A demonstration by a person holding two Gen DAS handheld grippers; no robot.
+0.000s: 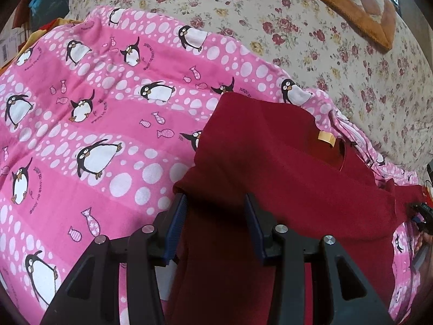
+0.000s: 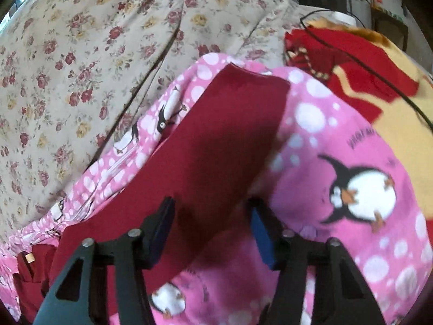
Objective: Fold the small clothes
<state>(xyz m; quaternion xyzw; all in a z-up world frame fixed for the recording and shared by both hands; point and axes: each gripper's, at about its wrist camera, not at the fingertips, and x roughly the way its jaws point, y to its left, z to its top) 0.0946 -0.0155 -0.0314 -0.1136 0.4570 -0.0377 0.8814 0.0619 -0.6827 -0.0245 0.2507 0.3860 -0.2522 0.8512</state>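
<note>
A small dark red garment with a tan neck label lies on a pink penguin blanket. My left gripper is open, its jaws wide apart over the garment's left part, with red cloth running between them. In the right wrist view the same garment stretches away from me, one end pointing up at the far side. My right gripper is open, jaws apart over the garment's near part. Whether either gripper's fingers touch the cloth is unclear.
A floral sheet covers the bed beyond the blanket. An orange-brown cushion lies at the far right. A red and yellow blanket with a black cable across it lies right of the pink one.
</note>
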